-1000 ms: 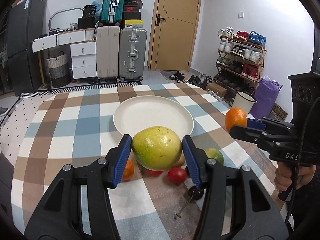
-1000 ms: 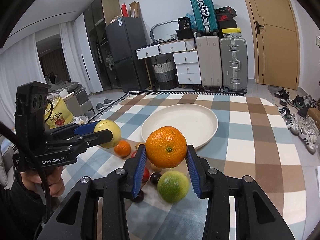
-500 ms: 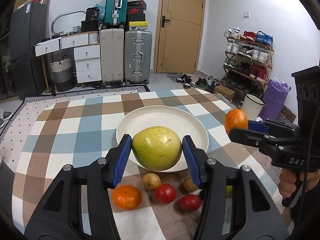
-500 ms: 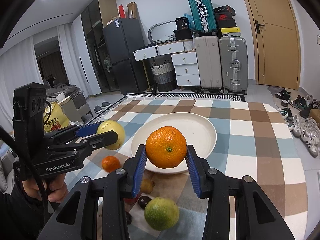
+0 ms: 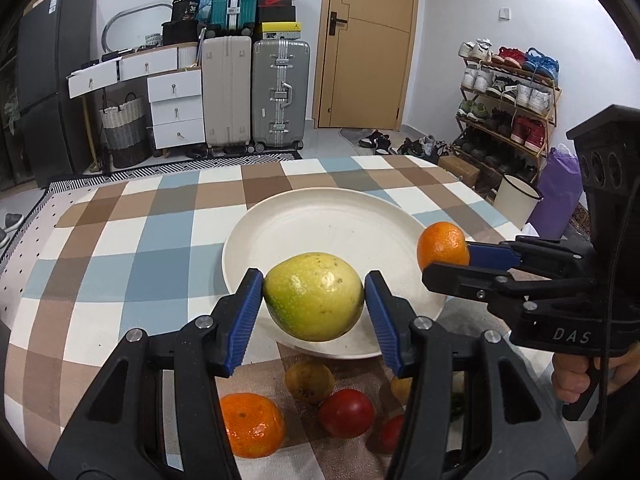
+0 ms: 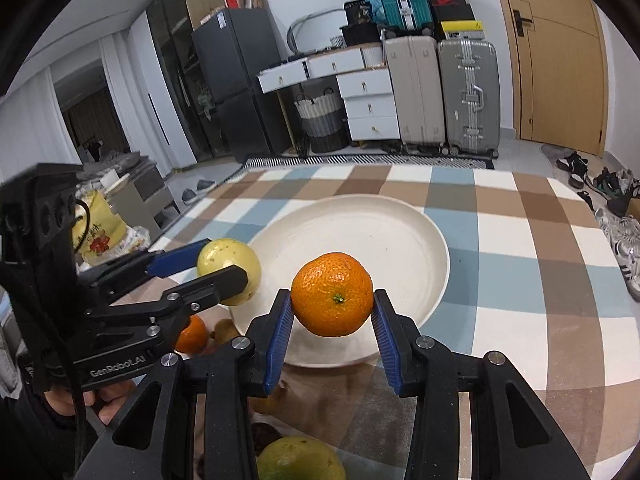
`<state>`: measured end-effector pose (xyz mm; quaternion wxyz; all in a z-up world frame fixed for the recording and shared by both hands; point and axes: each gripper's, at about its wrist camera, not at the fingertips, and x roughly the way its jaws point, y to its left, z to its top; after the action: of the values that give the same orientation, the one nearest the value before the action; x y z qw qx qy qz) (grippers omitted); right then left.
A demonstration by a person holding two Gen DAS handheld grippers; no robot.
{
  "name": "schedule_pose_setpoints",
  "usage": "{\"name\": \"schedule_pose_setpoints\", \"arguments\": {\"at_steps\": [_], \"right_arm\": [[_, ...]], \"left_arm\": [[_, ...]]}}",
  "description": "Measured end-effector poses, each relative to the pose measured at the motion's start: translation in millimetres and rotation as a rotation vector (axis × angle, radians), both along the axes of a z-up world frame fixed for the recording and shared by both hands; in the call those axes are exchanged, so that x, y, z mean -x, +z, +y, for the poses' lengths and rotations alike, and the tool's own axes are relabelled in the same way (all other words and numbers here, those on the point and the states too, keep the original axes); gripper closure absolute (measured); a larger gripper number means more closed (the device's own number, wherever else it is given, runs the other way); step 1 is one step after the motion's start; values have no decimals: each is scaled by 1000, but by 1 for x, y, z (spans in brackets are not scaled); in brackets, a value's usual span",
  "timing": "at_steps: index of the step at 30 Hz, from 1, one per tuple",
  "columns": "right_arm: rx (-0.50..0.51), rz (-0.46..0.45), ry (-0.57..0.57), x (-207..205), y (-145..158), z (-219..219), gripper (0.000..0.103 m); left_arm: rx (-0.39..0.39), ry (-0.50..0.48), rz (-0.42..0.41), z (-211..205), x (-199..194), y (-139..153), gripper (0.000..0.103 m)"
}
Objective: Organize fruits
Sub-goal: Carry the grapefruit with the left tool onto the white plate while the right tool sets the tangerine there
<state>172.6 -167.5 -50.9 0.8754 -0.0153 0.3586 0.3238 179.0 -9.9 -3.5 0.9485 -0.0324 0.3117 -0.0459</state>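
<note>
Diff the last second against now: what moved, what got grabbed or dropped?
Both grippers advanced from above the loose fruit to the white plate. Left gripper now holds the yellow-green fruit over its near rim; right gripper holds the orange likewise. Nothing grabbed or released; plate empty as before.

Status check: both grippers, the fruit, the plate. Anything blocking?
Left gripper shut on yellow-green fruit; right gripper shut on orange. Both held above near rim of white plate, plate bare. Nothing blocking.
</note>
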Motion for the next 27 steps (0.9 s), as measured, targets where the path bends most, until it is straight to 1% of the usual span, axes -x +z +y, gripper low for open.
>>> {"name": "schedule_pose_setpoints", "arguments": {"at_steps": [8,17,24,25,26,27], "right_arm": [[45,60,-16,-12,-17,3,63],[25,68,-24,-14,-20,2,61],[-21,28,-23,-7,-8,-5,53],[-24,25,-26,-6,-7,-7,50],[-26,20,-33,-5,-6,-8,48],[-29,16,-37,-4,-5,-9,39]], "left_arm": [[-18,-4,31,-2,-11,-12,53],[-17,-5,51,-4,-13,-16,53],[-11,3,37,0,-8,-10,52],[-7,3,36,1,-7,-9,51],[-3,2,36,3,-5,-8,46],[-1,6,37,4,-3,-8,43]]}}
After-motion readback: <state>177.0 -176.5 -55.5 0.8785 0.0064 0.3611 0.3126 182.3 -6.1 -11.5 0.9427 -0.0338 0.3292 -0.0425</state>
